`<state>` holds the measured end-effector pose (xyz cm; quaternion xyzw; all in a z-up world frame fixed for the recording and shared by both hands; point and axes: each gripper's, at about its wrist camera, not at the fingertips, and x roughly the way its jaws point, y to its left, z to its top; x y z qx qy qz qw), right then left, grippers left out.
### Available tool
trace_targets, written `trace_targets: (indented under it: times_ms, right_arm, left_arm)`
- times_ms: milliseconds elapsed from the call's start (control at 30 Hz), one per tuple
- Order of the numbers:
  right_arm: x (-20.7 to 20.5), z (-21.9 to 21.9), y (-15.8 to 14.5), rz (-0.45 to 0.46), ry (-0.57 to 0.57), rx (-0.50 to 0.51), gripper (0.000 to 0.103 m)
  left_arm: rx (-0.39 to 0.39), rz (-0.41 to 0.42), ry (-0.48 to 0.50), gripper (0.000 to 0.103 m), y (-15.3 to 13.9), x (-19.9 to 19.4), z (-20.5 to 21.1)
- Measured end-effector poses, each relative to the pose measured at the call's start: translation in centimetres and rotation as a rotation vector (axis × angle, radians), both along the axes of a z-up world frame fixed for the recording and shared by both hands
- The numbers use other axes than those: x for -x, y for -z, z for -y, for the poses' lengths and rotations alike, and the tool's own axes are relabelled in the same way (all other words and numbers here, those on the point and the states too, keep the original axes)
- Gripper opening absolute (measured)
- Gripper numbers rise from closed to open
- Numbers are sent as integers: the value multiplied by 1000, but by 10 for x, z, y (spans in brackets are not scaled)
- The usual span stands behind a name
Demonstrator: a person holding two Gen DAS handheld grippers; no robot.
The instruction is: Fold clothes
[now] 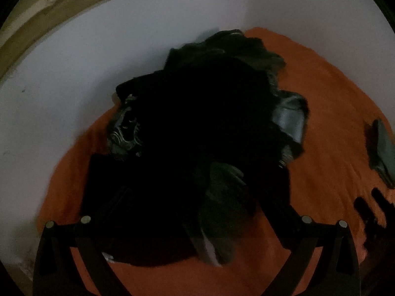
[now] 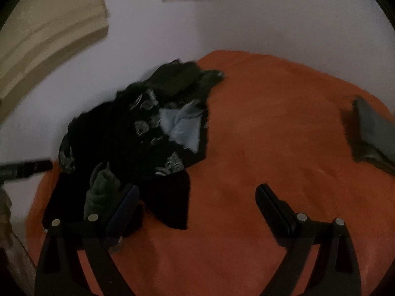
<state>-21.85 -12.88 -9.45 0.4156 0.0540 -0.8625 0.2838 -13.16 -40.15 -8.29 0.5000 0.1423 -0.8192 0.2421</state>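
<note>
Right tool (image 2: 197, 197) hangs with fingers spread wide, empty, over the orange blanket (image 2: 271, 123); dark clothes pile (image 2: 138, 133) lies ahead-left, touching its left finger. Left tool (image 1: 195, 204) hovers over the same pile (image 1: 197, 123), its grip impossible to tell. Folded grey garment (image 2: 372, 128) sits far right.

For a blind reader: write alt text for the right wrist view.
A heap of dark clothes lies on an orange cover by a white wall. The open right tool hovers near it; a folded grey item sits far right.
</note>
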Motion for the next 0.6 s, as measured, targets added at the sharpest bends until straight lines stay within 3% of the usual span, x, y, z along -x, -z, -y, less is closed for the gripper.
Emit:
trace_targets:
  times_ms: [333, 600]
  right_arm:
    - [17, 84, 68, 42, -128, 33, 95]
    - [3, 162, 83, 35, -224, 65, 95]
  left_arm:
    - [1, 25, -10, 102, 30, 29, 59]
    - [-59, 43, -94, 102, 50, 21, 97]
